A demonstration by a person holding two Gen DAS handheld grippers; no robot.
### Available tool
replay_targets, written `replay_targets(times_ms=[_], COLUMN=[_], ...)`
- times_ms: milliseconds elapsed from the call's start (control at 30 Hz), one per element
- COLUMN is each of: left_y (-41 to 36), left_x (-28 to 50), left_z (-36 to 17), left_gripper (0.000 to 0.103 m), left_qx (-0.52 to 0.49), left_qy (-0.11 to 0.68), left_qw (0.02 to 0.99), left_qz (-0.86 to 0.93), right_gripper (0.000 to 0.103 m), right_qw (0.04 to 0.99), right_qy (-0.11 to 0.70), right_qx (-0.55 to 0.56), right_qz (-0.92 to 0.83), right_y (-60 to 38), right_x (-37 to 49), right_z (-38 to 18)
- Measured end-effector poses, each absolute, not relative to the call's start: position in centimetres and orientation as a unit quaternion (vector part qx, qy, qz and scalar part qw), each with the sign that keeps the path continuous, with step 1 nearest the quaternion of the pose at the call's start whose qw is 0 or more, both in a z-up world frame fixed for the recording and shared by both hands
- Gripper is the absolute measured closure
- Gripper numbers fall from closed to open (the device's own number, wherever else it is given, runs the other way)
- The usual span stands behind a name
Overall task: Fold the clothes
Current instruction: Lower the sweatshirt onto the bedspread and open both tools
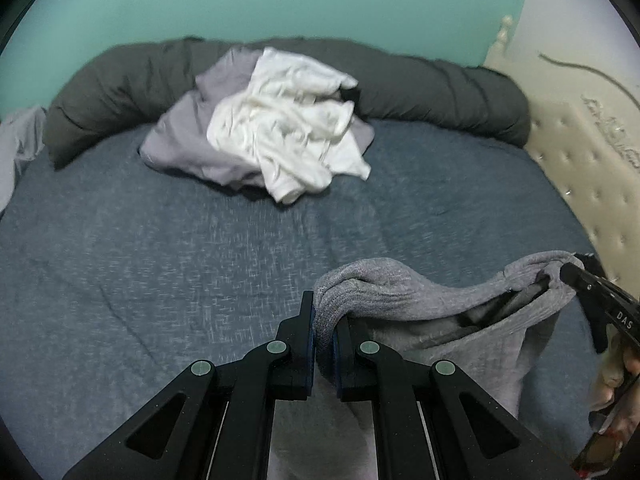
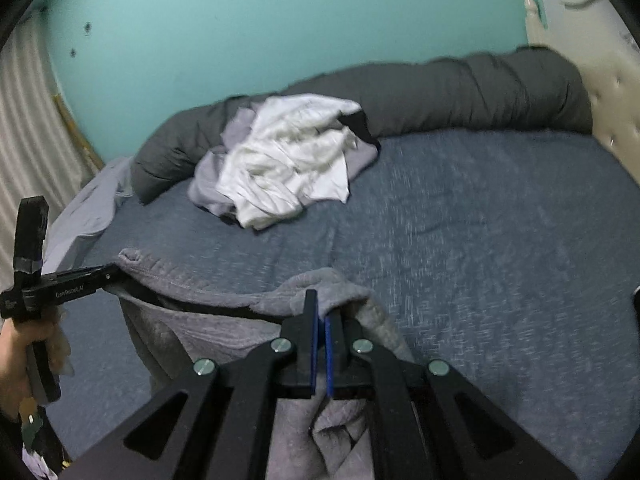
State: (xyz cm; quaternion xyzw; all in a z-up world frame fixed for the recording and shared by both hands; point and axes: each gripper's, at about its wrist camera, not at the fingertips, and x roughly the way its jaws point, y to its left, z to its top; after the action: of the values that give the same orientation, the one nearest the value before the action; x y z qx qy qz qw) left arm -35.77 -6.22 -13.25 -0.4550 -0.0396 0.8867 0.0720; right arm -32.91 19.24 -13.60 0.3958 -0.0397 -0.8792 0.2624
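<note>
A grey knit garment (image 1: 432,300) hangs in the air over the bed, stretched between both grippers. My left gripper (image 1: 323,320) is shut on its left edge, the cloth bunched between the blue pads. My right gripper (image 2: 321,316) is shut on the other edge of the same grey garment (image 2: 224,320). Each gripper shows in the other's view: the right gripper (image 1: 568,270) at the right edge, the left gripper (image 2: 110,272) at the left with a hand on its handle. The garment's lower part droops below the frames.
A pile of clothes lies at the back of the blue-grey bed (image 1: 160,260): a crumpled white garment (image 1: 288,124) on a lilac one (image 1: 180,140). A dark rolled duvet (image 1: 440,88) runs along the teal wall. A tufted cream headboard (image 1: 580,152) stands right.
</note>
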Motion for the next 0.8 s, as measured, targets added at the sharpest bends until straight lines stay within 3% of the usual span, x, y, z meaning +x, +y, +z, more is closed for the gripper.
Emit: replay_targets(times_ms=[300,333,367,433,500,667,800], left_y=[-7.5,-7.5,-7.9,-8.8,-10.0,-10.9,-11.0], left_x=[-41.6,-41.8,-41.9,-41.9,-41.8,-39.3,-36.0], left_z=[-23.2,-23.9,-24.3,-24.8,-24.8,-22.9,-21.6], left_gripper=[0.090,0.081,0.055,0.034,0.034,0.034,0.033], left_qx=[-0.499,-0.501,-0.499,-0.492,-0.485,-0.467,-0.459], left_qy=[-0.074,-0.077,-0.084,-0.112,-0.147,-0.148,-0.135], left_qw=[0.052,0.051,0.043,0.037,0.041,0.053,0.061], left_qz=[0.862,0.861,0.861,0.863,0.861,0.870,0.876], right_gripper=[0.100,0.099,0.099,0.099,0.083,0.061,0.060], right_qw=[0.242,0.239,0.236,0.229,0.225,0.236,0.249], right_qy=[-0.085,-0.090,-0.097,-0.108,-0.117,-0.123,-0.151], right_qx=[0.451,0.455,0.455,0.448,0.431,0.392,0.368], right_qz=[-0.855,-0.853,-0.853,-0.858,-0.866,-0.881,-0.883], right_y=[17.9,17.9,18.2,18.7,19.3,20.7,22.3], right_x=[-38.6,-38.9,-39.1,-39.2,-39.2,-37.3,-33.4], right_z=[-22.8,-23.4,-23.8,-24.0,-23.6,-20.6,-19.4])
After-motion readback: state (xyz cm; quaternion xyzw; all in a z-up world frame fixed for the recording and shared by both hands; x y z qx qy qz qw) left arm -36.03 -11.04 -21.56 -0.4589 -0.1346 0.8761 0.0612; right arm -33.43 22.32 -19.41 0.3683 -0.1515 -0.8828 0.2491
